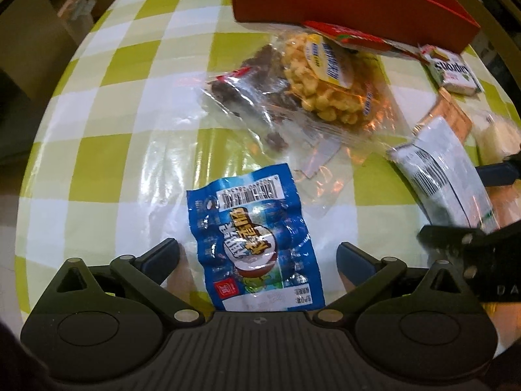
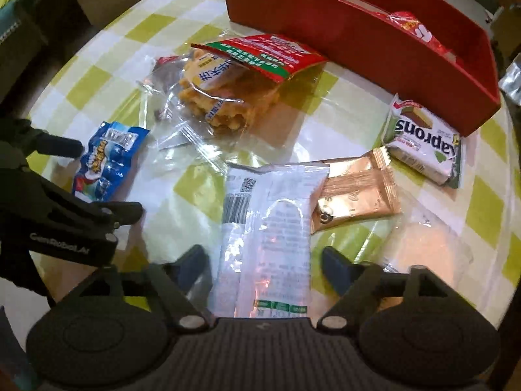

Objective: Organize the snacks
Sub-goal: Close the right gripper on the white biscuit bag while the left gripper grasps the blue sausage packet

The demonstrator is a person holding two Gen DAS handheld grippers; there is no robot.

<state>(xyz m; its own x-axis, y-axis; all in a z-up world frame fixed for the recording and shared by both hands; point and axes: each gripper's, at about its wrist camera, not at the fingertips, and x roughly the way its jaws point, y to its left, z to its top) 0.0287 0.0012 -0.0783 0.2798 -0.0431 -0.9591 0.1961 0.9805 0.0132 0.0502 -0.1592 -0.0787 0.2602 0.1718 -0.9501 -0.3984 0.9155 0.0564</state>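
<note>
The left gripper point(image 1: 257, 257) hangs over the table point(image 1: 107, 104) with its jaws apart, a blue snack packet point(image 1: 252, 241) lying flat between them, neither pad pressing on it. The right gripper point(image 2: 263, 268) is likewise spread wide, straddling a white packet point(image 2: 268, 228) that lies lengthwise between its fingers without being pinched.

In the right wrist view, a copper-coloured sachet point(image 2: 355, 195) touches the white packet's edge at 2 o'clock, and a green-and-white wafer pack point(image 2: 423, 143) sits further out that way, just beside the red box point(image 2: 374, 49). The box stands at 12 to 1 o'clock, holding a red wrapper point(image 2: 413, 27) at its right end. At 11 o'clock a clear bag of yellow puffs point(image 2: 215, 97) lies under a red-and-green packet point(image 2: 263, 53), with a clear bag of dark pieces point(image 1: 247, 91) against it.

Bare checked cloth lies open to the left in the left wrist view, up to the table's curved edge.
</note>
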